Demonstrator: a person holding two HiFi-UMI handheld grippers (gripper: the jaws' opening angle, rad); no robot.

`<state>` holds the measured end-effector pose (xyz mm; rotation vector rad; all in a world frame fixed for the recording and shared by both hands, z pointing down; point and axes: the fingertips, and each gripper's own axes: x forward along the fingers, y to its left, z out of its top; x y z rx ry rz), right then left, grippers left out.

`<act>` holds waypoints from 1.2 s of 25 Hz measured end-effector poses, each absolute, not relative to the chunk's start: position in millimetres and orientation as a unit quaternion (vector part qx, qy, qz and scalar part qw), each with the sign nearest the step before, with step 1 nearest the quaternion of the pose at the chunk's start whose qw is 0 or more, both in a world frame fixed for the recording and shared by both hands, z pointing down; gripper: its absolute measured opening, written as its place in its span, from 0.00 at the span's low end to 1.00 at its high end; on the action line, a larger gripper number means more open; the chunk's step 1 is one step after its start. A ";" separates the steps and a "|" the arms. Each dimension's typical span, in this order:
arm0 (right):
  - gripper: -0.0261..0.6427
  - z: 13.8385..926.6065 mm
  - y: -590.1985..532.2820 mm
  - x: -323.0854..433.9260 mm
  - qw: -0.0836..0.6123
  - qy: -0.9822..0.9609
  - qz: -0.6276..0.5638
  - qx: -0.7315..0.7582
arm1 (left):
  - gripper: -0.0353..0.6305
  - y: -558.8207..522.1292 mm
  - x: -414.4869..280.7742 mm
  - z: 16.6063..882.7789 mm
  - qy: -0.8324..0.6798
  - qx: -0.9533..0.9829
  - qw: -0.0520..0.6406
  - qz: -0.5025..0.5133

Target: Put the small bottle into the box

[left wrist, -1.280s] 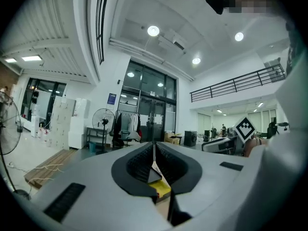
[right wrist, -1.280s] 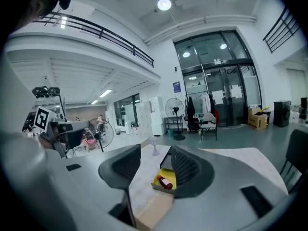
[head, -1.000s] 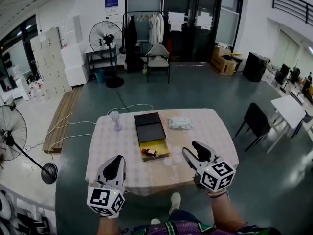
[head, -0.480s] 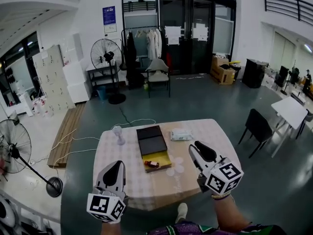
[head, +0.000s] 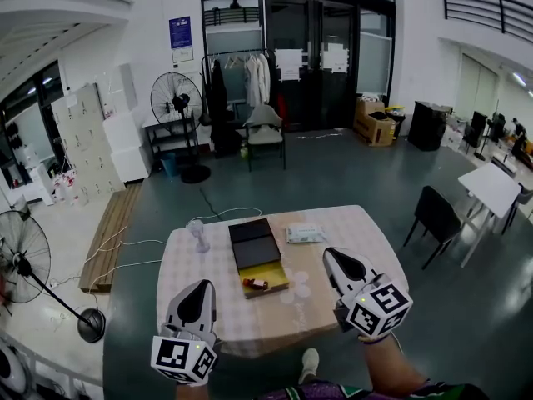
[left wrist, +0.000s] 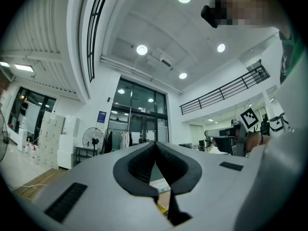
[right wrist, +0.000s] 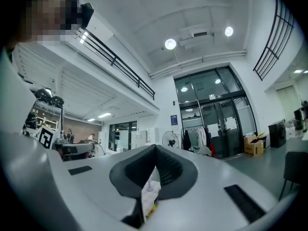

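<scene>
The small bottle [head: 255,284] is seen lying on its side in the yellow-lined tray of the box [head: 277,277], whose black lid is folded back. The placing is judged done, which would explain why nothing is held. The right tongs [head: 332,256] are raised to the right of the box; their jaws have just been closing and now meet on nothing. The left tongs [head: 200,287], left of the box, are likewise closed and empty. The desk [head: 350,248] beneath the box is covered by a pale checked cloth. A white packet [head: 306,234] lies just right of the box's lid, and its print cannot be read. No label can be made out on the bottle.
</scene>
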<state>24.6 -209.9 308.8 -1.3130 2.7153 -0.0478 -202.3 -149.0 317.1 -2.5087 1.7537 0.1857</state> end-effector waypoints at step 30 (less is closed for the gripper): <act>0.05 337.4 -201.6 11.5 0.022 0.900 -0.026 -0.434 | 0.09 -136.8 -210.5 340.0 0.578 -0.814 0.021 0.052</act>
